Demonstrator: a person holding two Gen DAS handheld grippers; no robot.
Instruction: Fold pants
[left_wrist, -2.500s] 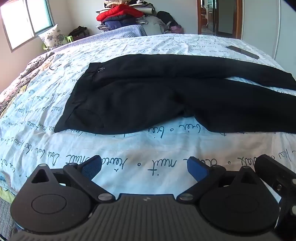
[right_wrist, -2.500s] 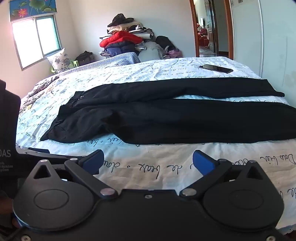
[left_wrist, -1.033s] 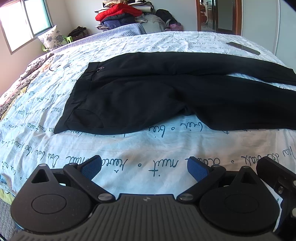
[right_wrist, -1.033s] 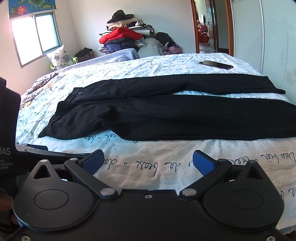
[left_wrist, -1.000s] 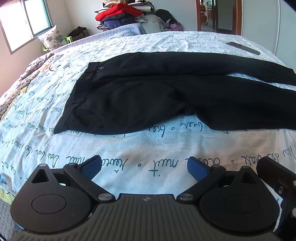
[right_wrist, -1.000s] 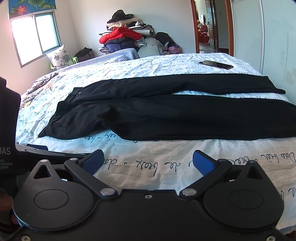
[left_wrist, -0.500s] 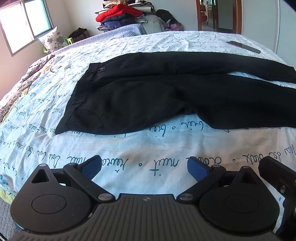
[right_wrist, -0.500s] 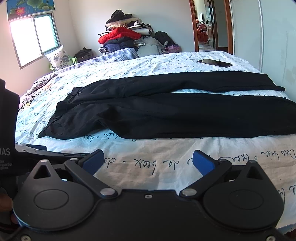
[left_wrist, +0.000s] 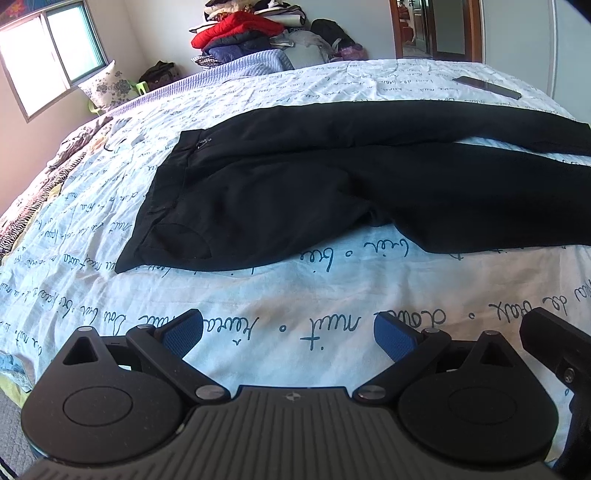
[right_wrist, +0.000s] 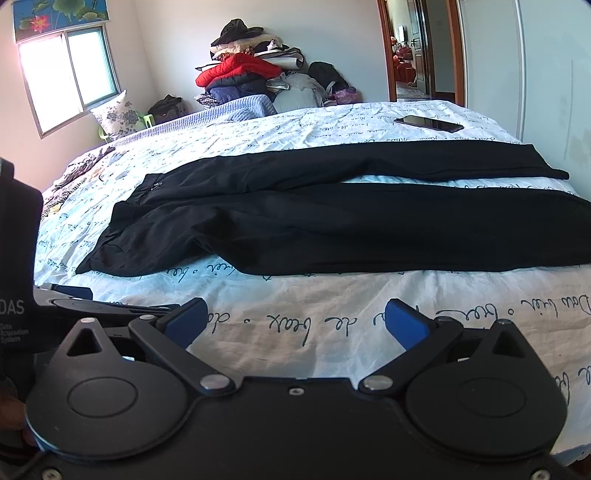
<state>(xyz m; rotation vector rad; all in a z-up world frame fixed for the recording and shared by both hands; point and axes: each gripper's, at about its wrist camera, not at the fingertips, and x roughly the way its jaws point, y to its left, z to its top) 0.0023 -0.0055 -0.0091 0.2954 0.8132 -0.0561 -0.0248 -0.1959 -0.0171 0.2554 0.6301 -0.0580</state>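
Right wrist: one pants (right_wrist: 332, 221), one phone (right_wrist: 428, 123), perhaps.

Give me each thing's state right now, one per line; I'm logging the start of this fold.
pants: spread flat on the bed, unfolded, legs apart, waistband to the left
left gripper: open, empty, over the near bed edge
right gripper: open, empty, short of the pants
phone: lying flat on the sheet, screen dark
bed sheet: lightly wrinkled
door: open
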